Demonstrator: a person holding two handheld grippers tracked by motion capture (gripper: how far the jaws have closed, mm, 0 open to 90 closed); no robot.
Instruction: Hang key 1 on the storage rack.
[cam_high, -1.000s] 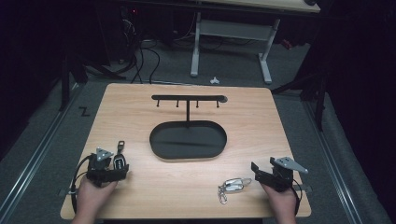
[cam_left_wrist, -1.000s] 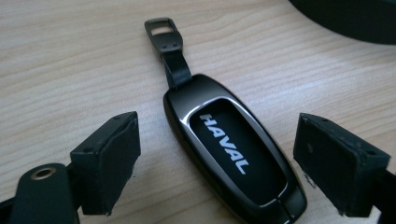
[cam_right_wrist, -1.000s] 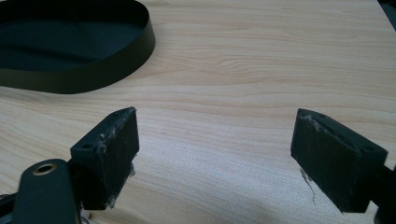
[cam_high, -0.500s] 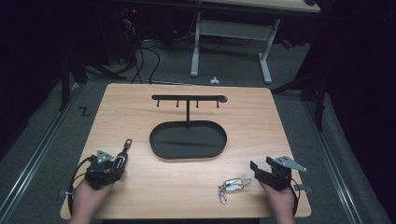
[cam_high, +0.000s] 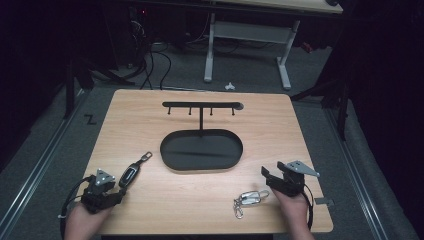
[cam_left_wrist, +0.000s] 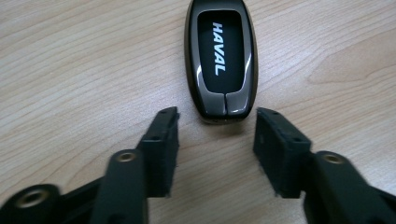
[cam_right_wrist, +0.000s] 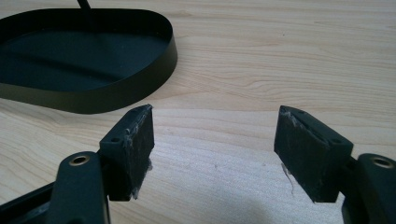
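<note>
left gripper (cam_left_wrist: 215, 140) gapes wide, car key (cam_left_wrist: 222, 60) just beyond its fingertips, likely lined up for grabbing; right gripper (cam_right_wrist: 215, 140) wide, empty.

High view overhead facing forward, gripper views low, close to table (cam_high: 150, 200), sharing black tray (cam_right_wrist: 116, 95)

One brand name readable
"HAVAL" stands in white capitals on the key fob's (cam_left_wrist: 221, 60) black face; a floor mark (cam_high: 90, 119) perhaps reads "Z".
</note>
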